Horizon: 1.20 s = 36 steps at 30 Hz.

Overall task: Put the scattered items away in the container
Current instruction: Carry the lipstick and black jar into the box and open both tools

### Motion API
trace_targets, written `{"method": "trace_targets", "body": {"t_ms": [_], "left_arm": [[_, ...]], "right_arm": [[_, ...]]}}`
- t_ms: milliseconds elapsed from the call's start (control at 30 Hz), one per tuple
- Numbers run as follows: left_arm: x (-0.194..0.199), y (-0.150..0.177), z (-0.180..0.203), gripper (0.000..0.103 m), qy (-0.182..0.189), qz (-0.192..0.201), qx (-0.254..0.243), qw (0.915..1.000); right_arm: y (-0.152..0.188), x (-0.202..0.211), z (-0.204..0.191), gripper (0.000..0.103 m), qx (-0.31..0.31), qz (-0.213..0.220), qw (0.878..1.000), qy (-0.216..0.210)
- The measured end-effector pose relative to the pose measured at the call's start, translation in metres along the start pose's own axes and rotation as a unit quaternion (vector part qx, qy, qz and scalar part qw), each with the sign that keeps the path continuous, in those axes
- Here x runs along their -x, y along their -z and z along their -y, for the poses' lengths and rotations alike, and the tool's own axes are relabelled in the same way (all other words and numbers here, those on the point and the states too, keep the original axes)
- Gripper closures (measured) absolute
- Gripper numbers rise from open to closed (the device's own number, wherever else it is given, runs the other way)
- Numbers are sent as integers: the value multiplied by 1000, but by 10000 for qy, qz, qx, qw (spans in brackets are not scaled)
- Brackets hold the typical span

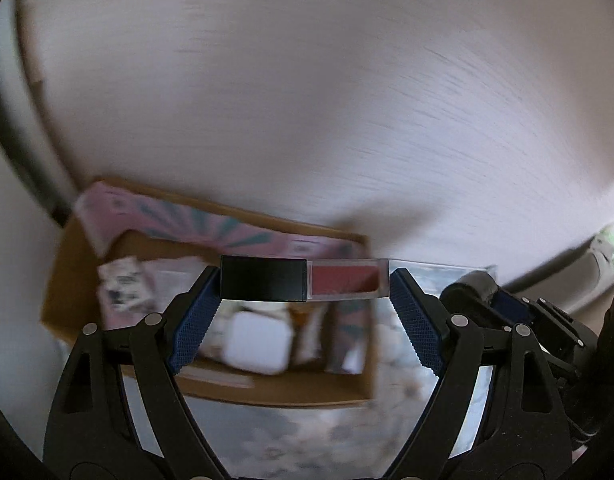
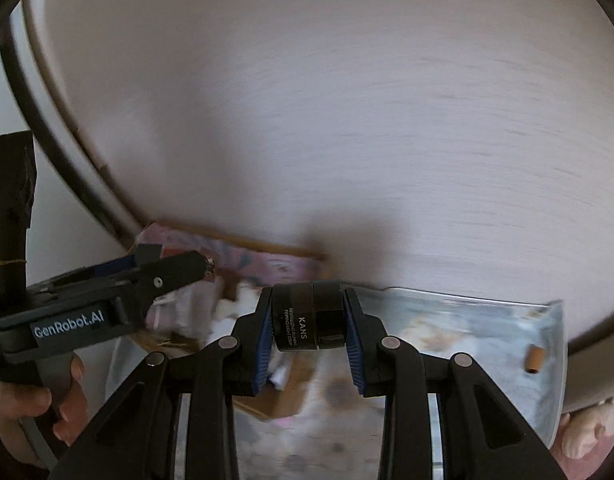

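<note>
My left gripper (image 1: 305, 280) is shut on a lip gloss tube (image 1: 303, 279) with a black cap and a clear red body. It holds the tube crosswise, end to end, above an open cardboard box (image 1: 67, 280). The box has a pink patterned lining and contains a white case (image 1: 257, 344) and printed cards. My right gripper (image 2: 309, 316) is shut on a small black jar (image 2: 303, 316) marked KANS, just right of the box (image 2: 267, 250). In the left wrist view the jar (image 1: 465, 290) shows at the right. A hand (image 2: 35, 400) holds the left gripper (image 2: 179, 266).
Box and grippers are over a glossy patterned mat (image 2: 447, 320) on a round pale wooden table (image 1: 307, 100). A small brown cylinder (image 2: 534, 358) lies on the mat's right edge. Both views are motion-blurred.
</note>
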<state>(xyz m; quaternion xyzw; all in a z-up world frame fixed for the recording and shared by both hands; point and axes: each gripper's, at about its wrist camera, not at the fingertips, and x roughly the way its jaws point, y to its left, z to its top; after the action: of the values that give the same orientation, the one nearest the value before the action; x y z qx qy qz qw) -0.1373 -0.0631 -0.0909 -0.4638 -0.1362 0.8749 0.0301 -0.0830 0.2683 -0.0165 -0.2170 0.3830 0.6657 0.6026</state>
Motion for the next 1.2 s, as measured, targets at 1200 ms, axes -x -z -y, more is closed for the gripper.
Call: {"method": "trace_targets", "body": {"t_ms": [1200], "left_arm": [[-38,28,-135,0,-618,-467,77,9970]], "right_arm": [[-24,-124,-52,33,100,-1305,9904,-450]]}}
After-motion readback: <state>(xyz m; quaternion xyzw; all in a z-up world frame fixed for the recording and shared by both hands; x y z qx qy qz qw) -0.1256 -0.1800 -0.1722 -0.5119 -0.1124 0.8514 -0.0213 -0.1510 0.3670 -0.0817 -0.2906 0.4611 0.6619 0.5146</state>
